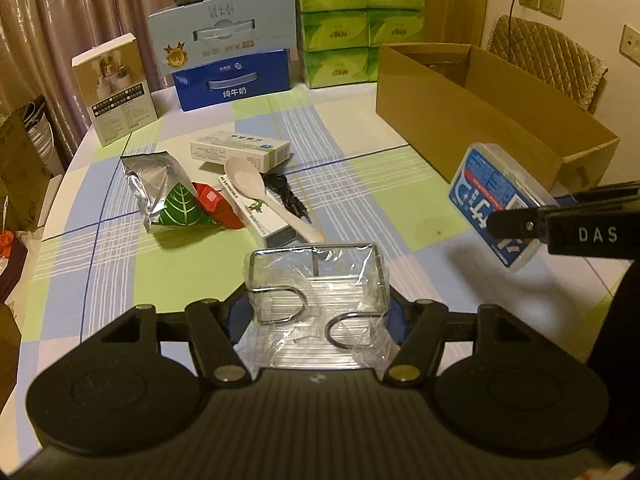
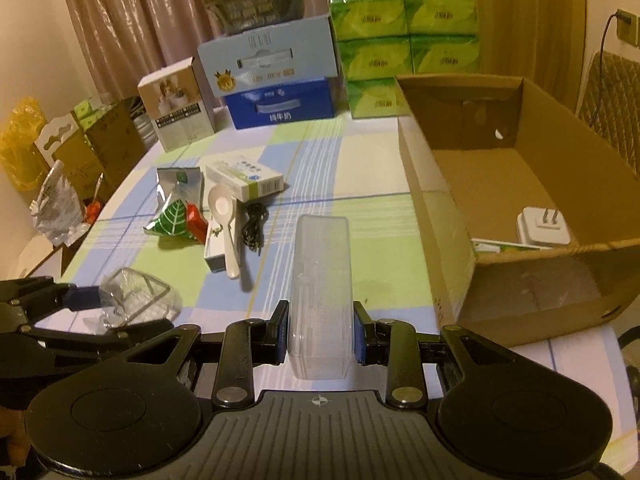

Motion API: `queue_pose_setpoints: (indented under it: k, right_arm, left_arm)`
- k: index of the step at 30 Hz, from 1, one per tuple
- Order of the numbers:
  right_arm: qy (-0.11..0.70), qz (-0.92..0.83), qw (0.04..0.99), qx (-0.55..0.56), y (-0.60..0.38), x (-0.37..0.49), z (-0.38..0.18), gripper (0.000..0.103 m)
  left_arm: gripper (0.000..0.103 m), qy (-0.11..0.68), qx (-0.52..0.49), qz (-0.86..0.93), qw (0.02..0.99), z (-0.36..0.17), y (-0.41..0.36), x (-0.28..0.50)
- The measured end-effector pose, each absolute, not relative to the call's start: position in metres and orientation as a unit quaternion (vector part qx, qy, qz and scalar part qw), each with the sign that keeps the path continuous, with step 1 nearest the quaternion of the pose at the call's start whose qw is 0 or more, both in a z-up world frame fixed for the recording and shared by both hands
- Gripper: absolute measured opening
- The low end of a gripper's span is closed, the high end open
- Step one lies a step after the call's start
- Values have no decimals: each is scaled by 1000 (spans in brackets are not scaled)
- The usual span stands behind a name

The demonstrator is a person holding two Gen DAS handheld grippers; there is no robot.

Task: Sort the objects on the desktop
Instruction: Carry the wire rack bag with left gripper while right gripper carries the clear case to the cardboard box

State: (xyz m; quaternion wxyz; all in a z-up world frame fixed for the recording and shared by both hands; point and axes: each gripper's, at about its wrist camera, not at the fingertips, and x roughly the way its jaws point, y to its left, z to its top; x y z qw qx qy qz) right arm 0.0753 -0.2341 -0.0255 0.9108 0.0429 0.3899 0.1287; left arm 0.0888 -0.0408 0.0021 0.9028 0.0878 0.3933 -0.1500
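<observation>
My left gripper (image 1: 318,312) is shut on a chrome wire rack wrapped in clear plastic (image 1: 316,280), held above the table; it shows in the right wrist view too (image 2: 136,294). My right gripper (image 2: 320,338) is shut on a clear plastic case with a blue label (image 2: 320,284), seen tilted in the left wrist view (image 1: 496,208), just left of the open cardboard box (image 2: 436,216). On the table lie a white spoon (image 1: 264,196), a foil snack bag (image 1: 160,192), a red packet (image 1: 218,206), two small medicine boxes (image 1: 240,150) and a black cable (image 1: 288,196).
The cardboard box holds a white plug adapter (image 2: 542,226) and a green-edged item. Milk cartons (image 1: 236,76), green tissue packs (image 1: 356,20) and a beige carton (image 1: 114,88) line the table's far edge. A quilted chair (image 1: 548,56) stands behind the box.
</observation>
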Motion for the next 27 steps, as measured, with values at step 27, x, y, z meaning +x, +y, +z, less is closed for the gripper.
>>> queue_pose_setpoints:
  k: [27]
  right_arm:
    - [324,64,942,51,-319,55,34,28]
  left_arm:
    - [61,361,105,-197,905,46,-105,77]
